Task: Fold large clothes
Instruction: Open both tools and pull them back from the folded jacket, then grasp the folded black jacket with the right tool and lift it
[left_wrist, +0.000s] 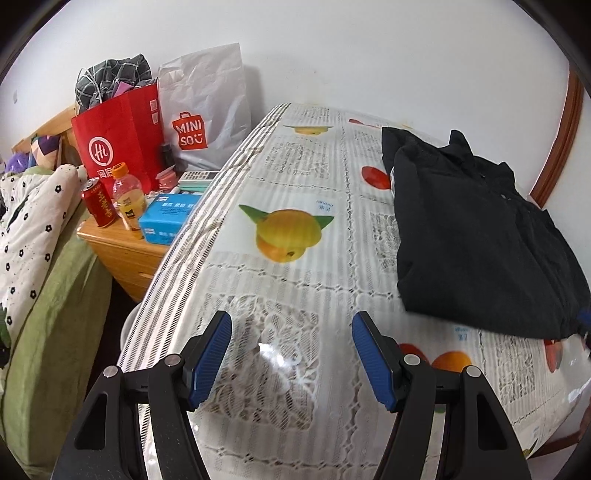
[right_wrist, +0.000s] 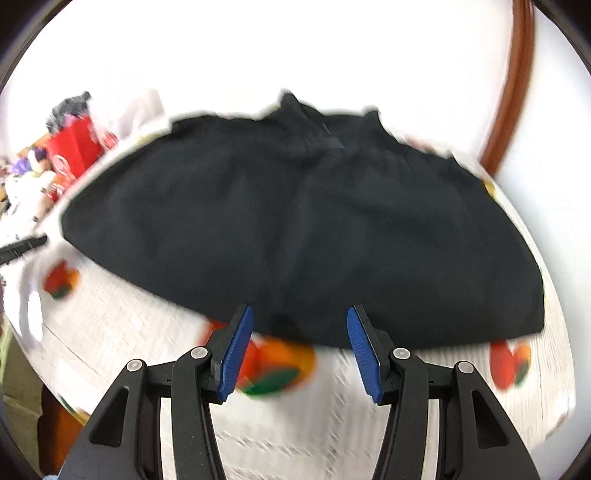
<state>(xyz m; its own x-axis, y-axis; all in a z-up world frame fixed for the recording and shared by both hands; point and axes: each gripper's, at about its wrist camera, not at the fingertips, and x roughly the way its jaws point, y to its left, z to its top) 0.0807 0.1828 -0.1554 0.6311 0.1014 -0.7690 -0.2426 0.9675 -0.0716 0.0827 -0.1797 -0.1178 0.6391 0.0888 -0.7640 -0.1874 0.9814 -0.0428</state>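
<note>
- The left claw (left_wrist: 291, 354) is standing open, about half wide, and is holding nothing; between its two blue pads (left_wrist: 210, 360) only the worktop (left_wrist: 258, 258) with the lace and fruit pattern is showing.
- The right claw (right_wrist: 300, 350) is also standing open, a little less wide, and is gripping nothing; its tips are hovering at the near edge of the black garment (right_wrist: 295, 221), and with the blur I cannot tell if they are touching it.
- One black garment (left_wrist: 476, 236) is lying folded on the right far part of the worktop, well apart from the left claw.
- On the wooden nightstand (left_wrist: 122, 247) at the left are standing one red can (left_wrist: 99, 203), one orange drink bottle (left_wrist: 127, 199) and one blue box (left_wrist: 168, 218).
- Behind them are standing two bags: one red paper bag (left_wrist: 118, 140) and one white bag (left_wrist: 210, 107).
- A bed with a green sheet (left_wrist: 48, 314) is lying at the far left.
</note>
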